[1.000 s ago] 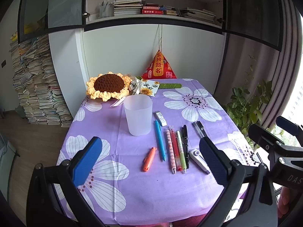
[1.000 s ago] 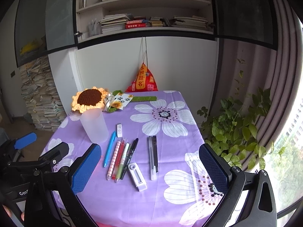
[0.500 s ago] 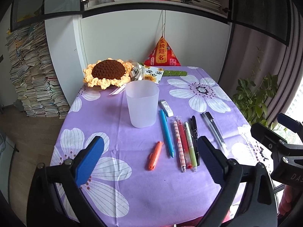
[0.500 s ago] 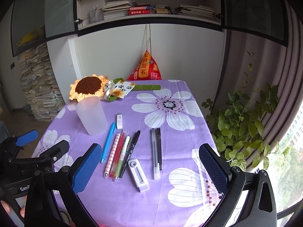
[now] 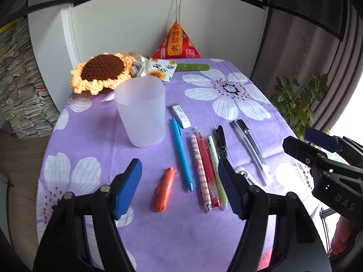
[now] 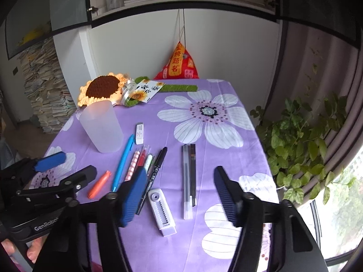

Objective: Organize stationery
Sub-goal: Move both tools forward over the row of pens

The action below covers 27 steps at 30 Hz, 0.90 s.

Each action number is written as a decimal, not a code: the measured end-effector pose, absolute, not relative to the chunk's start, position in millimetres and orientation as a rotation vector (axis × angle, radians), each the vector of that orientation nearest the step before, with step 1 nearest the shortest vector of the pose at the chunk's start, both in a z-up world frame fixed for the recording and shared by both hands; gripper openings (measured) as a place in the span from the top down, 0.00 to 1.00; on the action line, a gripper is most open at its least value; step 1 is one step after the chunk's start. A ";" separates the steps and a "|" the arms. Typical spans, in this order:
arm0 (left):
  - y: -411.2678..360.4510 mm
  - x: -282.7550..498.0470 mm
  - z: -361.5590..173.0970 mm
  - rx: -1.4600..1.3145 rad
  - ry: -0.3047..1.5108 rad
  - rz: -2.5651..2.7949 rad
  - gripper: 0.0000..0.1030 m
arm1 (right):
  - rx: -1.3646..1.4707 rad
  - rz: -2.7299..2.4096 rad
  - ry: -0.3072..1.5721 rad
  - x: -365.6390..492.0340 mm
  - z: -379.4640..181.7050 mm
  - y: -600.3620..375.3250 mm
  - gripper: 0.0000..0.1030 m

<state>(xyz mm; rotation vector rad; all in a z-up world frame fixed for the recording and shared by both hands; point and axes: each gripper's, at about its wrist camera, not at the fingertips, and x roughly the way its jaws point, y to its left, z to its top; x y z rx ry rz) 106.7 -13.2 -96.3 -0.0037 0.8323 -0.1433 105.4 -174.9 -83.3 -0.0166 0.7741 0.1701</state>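
Pens lie in a row on the purple flowered tablecloth: a blue pen, a pink checked pen, a red pen, a green-white pen and a black marker. An orange highlighter lies left of them, and an eraser lies behind. A translucent cup stands upright and looks empty. My left gripper hovers over the highlighter and blue pen, its jaws closing on nothing. My right gripper hangs above a white correction tape and a clear pen, its jaws also closing, empty.
A crocheted sunflower, a sunflower card, a green knitted strip and a red triangular pouch sit at the table's far end. A leafy plant stands off the right edge. Stacked books line the left wall.
Both grippers have come forward and lower toward the table, so the stationery looks larger. The jaws of both have narrowed from wide open. Nothing on the table has moved.
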 end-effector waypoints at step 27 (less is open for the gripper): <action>-14.4 174.6 -147.9 -0.049 1.007 -0.190 0.66 | 0.092 0.304 1.002 186.4 -145.4 -154.7 0.59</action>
